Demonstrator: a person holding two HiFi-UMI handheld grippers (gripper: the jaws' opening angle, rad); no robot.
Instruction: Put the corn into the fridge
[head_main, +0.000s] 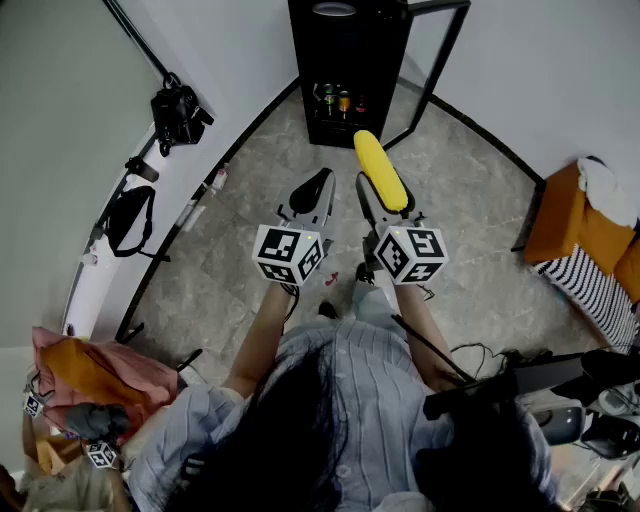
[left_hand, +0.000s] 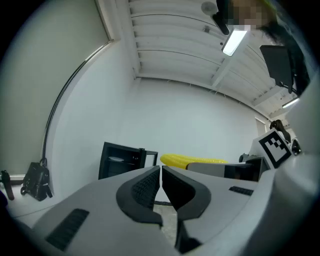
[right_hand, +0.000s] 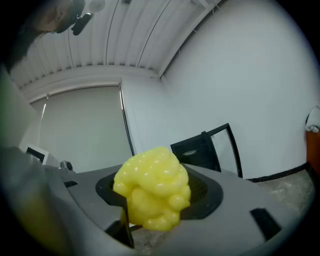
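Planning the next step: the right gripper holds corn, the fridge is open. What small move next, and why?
Probably carry the right gripper forward toward the fridge: its jaws grip the corn, and the open fridge stands ahead, not yet reached.

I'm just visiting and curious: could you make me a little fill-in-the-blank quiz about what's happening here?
The yellow vegetable clamped in the right gripper is ____.
The left gripper is shut and holds ____.
The black fridge ahead has its glass door standing ____.
Missing words: corn; nothing; open.
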